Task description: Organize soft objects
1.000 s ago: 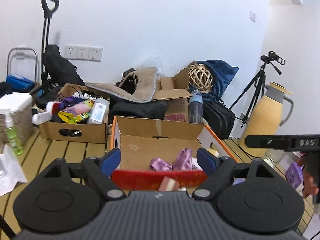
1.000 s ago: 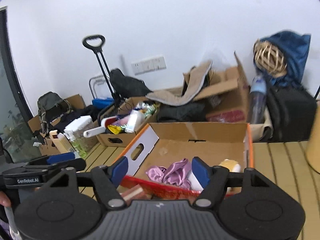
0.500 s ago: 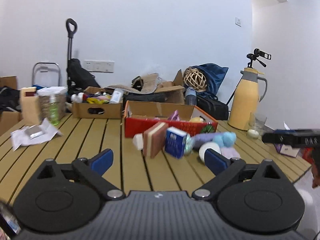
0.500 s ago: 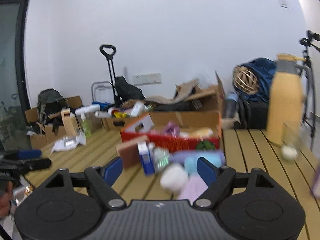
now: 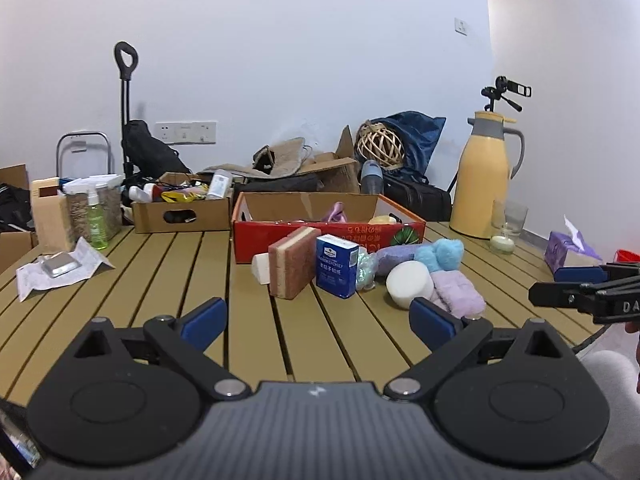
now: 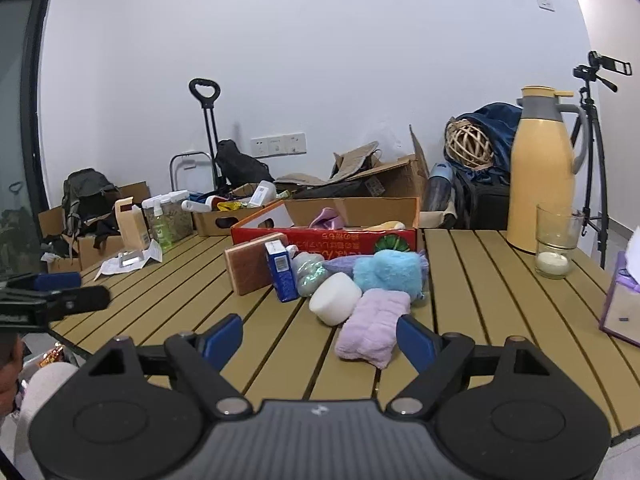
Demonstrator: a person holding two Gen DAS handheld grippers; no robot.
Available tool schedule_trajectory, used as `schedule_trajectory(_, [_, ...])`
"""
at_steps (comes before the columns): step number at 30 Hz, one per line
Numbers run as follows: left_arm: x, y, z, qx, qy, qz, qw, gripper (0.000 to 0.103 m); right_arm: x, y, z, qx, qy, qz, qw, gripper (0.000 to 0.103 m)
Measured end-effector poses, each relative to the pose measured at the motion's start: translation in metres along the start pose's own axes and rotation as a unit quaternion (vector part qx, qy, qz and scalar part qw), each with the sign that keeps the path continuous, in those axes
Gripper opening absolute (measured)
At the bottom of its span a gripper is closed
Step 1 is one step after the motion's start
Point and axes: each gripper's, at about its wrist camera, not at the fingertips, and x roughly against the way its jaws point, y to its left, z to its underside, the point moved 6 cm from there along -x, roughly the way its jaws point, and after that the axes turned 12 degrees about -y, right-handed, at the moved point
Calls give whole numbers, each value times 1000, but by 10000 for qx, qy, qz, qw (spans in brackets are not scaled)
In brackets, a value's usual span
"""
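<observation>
A pile lies in front of a red cardboard box [image 5: 280,236]: a pink sponge [image 5: 290,266], a blue tissue pack [image 5: 336,266], a white foam round [image 5: 409,283], a blue fluffy toy [image 5: 439,254] and a lilac folded towel [image 5: 458,294]. In the right wrist view the towel [image 6: 374,328] lies just ahead of the fingers, beside the foam round [image 6: 335,298] and blue toy [image 6: 388,272]. The box [image 6: 360,240] holds purple cloth [image 6: 328,218]. My left gripper [image 5: 318,322] is open and empty, low over the near table. My right gripper [image 6: 320,338] is open and empty.
A yellow thermos [image 6: 544,176], a glass with a candle [image 6: 556,240] and a purple tissue box [image 6: 624,304] stand to the right. A brown box of bottles [image 5: 180,208], a green spray bottle [image 5: 96,220] and crumpled paper [image 5: 60,268] lie on the left.
Both grippers have pulled back from above the red box to the near table edge. The pile in front of the box has come into view.
</observation>
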Motion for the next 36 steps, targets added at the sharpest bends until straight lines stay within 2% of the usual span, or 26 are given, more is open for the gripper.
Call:
schedule_trajectory(2, [-22, 3, 4, -25, 71, -46, 10000, 97, -15, 3, 2, 1, 64, -128, 9999, 74])
schedule_trajectory(6, [-79, 17, 7, -24, 341, -157, 9993, 83, -55, 15, -2, 9, 177, -496, 9986, 58])
schedule_trajectory(10, [-124, 30, 3, 125, 491, -163, 9986, 80, -104, 29, -9, 207, 248, -624, 9975, 48])
schedule_trajectory(15, [-168, 46, -2, 364, 459, -101, 9982, 79, -164, 34, -18, 331, 345, -652, 9967, 46])
schedule_trajectory(18, [-186, 56, 7, 717, 531, -49, 9960, 80, -198, 37, -19, 506, 395, -590, 9962, 46])
schedule_trajectory(21, [-200, 70, 35, 1106, 1055, -89, 9882, 80, -232, 37, -14, 639, 530, -485, 9954, 46])
schedule_trajectory(22, [-203, 74, 39, 1181, 1169, -95, 9860, 80, -239, 38, -11, 682, 556, -487, 9949, 40])
schedule_trajectory(24, [-202, 78, 40, 1260, 1141, 24, 9854, 80, -248, 41, -7, 602, 574, -600, 9947, 22])
schedule_trajectory(25, [-201, 81, 40, 1296, 1112, 20, 9853, 80, -249, 42, -6, 469, 540, -610, 9956, 21])
schedule_trajectory(27, [-198, 88, 38, 1459, 1087, 29, 9833, 80, -245, 43, -6, -127, 580, -918, 9940, 21])
schedule_trajectory(29, [-193, 92, 35, 1619, 1043, 74, 9812, 80, -236, 39, -6, -1147, 686, -1319, 9822, 21])
schedule_trajectory(31, [-187, 92, 32, 1723, 988, 209, 9798, 80, -227, 32, 6, -1876, 910, -1341, 9688, 23])
schedule_trajectory(32, [-185, 91, 32, 1749, 990, 302, 9791, 81, -223, 29, 14, -1826, 1034, -1114, 9714, 29])
schedule_trajectory(34, [-183, 85, 32, 1729, 1038, 421, 9786, 81, -214, 25, 22, -1247, 1082, -603, 9844, 38])
schedule_trajectory(36, [-182, 77, 33, 1605, 1076, 527, 9797, 80, -206, 20, 21, -1114, 989, -519, 9875, 40])
